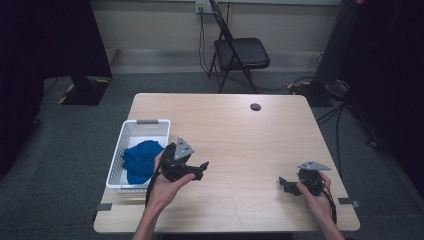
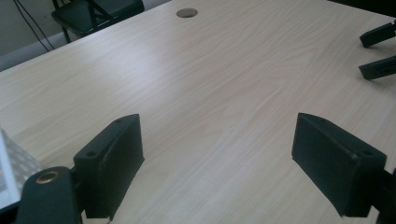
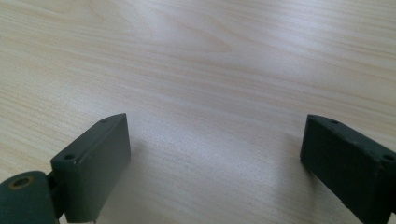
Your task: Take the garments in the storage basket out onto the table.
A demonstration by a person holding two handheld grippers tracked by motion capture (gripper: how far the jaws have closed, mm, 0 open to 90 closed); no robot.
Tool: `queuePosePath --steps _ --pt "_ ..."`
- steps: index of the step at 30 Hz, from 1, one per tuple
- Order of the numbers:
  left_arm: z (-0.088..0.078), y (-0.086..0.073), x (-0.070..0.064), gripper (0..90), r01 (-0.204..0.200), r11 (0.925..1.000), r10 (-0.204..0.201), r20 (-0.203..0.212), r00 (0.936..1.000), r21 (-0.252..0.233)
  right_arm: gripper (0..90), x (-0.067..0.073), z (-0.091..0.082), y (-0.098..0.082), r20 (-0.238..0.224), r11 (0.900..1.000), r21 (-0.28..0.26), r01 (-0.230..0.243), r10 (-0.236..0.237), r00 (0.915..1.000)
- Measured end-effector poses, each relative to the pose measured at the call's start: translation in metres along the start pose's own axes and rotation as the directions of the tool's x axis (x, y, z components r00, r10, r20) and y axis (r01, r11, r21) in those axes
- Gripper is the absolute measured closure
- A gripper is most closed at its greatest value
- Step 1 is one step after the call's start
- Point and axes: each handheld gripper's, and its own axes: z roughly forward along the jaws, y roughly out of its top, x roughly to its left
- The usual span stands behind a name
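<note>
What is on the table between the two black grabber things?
Nothing. In the high view, only bare light wooden table lies between the left gripper and the right gripper. Both are open and hold nothing.

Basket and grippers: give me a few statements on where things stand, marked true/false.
1. The blue cloth lies in the white basket. True.
2. The left gripper is shut on the cloth. False: its jaws stand wide apart over bare table, nothing between them.
3. The right gripper is open and empty. True.
4. The basket sits at the table's right edge. False: in the high view it sits at the left edge, beside the left gripper.
5. A folding chair stands beyond the table's far side. True.
6. The two grippers touch each other. False: they are well apart, one near each side of the table.
</note>
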Motion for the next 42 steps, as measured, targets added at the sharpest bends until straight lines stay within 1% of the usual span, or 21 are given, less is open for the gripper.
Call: queuePosePath --steps 6,9,13,15,18,21,24,28,35,37,38,40,41,42 --pt "-0.008 -0.001 0.012 16.1 0.010 0.9999 -0.010 -0.013 0.9999 0.007 7.2 0.000 0.000 0.000 -0.002 1.000 0.001 0.001 -0.001 1.0000" --pt "-0.015 -0.001 0.018 16.1 0.017 0.9998 -0.017 -0.023 0.9996 -0.001 7.2 0.000 0.000 0.000 -0.003 1.000 0.001 0.001 -0.001 1.0000" --pt "-0.024 -0.003 0.027 16.1 0.038 0.9991 -0.039 -0.040 0.9985 -0.021 7.2 0.000 0.000 0.000 -0.003 1.000 0.001 0.002 -0.002 1.0000" --pt "-0.027 -0.004 0.031 16.1 0.043 0.9989 -0.044 -0.047 0.9979 -0.018 7.2 0.000 0.000 0.000 -0.003 1.000 0.001 0.002 -0.002 1.0000" --pt "-0.031 -0.007 0.039 16.3 0.059 0.9982 -0.059 -0.045 0.9972 -0.013 7.2 0.000 0.000 0.000 -0.003 1.000 0.001 0.002 -0.002 1.0000" --pt "-0.037 -0.010 0.047 16.5 0.078 0.9967 -0.080 -0.068 0.9945 -0.022 7.2 0.000 0.000 0.000 -0.003 1.000 0.001 0.002 -0.002 1.0000" --pt "-0.042 -0.012 0.053 16.5 0.089 0.9955 -0.091 -0.080 0.9926 -0.032 7.2 0.000 0.000 0.000 -0.004 1.000 0.001 0.003 -0.003 1.0000" --pt "-0.048 -0.015 0.060 16.4 0.096 0.9940 -0.102 -0.124 0.9870 -0.052 7.2 0.000 0.000 0.000 -0.004 1.000 0.001 0.003 -0.003 1.0000" --pt "-0.058 -0.019 0.071 15.8 0.115 0.9902 -0.125 -0.139 0.9824 -0.079 7.2 0.000 0.001 0.000 -0.005 1.000 0.001 0.005 -0.005 1.0000" --pt "-0.060 -0.019 0.075 15.8 0.115 0.9908 -0.124 -0.148 0.9812 -0.073 7.2 0.000 0.001 0.000 -0.005 1.000 0.001 0.005 -0.005 1.0000" --pt "-0.061 -0.019 0.078 15.8 0.112 0.9919 -0.120 -0.145 0.9820 -0.060 7.2 0.000 0.001 0.000 -0.005 1.000 0.000 0.005 -0.005 1.0000" --pt "-0.064 -0.020 0.082 16.0 0.122 0.9906 -0.131 -0.157 0.9789 -0.060 7.3 0.000 0.001 0.000 -0.005 1.000 0.001 0.005 -0.005 1.0000" --pt "-0.066 -0.021 0.083 15.9 0.120 0.9909 -0.128 -0.160 0.9787 -0.061 7.2 0.000 0.001 0.001 -0.006 1.000 0.000 0.006 -0.006 1.0000" --pt "-0.068 -0.022 0.085 16.0 0.126 0.9899 -0.135 -0.163 0.9772 -0.064 7.2 0.000 0.001 0.001 -0.006 1.000 0.000 0.007 -0.007 1.0000"
